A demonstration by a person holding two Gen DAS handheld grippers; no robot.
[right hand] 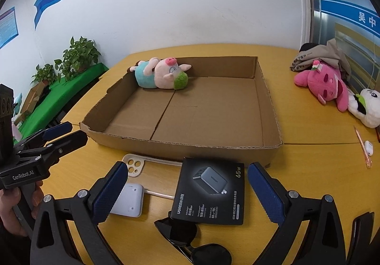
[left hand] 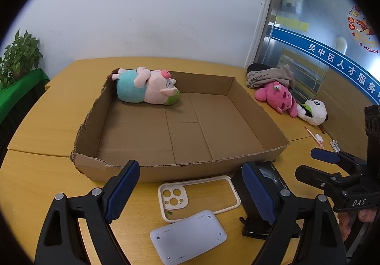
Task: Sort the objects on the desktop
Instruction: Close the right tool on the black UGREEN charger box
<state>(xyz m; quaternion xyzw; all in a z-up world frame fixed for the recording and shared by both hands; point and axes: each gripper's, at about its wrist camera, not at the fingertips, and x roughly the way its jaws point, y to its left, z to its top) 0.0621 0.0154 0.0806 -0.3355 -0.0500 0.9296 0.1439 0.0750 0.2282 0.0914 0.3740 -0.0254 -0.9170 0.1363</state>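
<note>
A shallow cardboard tray [left hand: 147, 171] [right hand: 180, 148] sits on the yellow table with a pig plush [left hand: 146, 85] [right hand: 163, 73] in its far left corner. In front of the tray lie a cream phone case [left hand: 228, 190] [right hand: 134, 164], a white rounded plate [left hand: 188, 235] [right hand: 129, 201], a black charger box [right hand: 210, 190] [left hand: 268, 173] and dark sunglasses [right hand: 180, 231]. My left gripper [left hand: 190, 191] is open above the phone case, empty. My right gripper [right hand: 187, 193] is open around the charger box, not touching it.
A pink plush [left hand: 276, 96] [right hand: 325, 85], a panda plush [left hand: 314, 111] [right hand: 367, 108] and folded clothes [left hand: 268, 73] lie at the right by the glass wall. A pen [right hand: 362, 146] and small white item [right hand: 368, 147] lie nearby. Potted plants [right hand: 78, 56] stand at the left.
</note>
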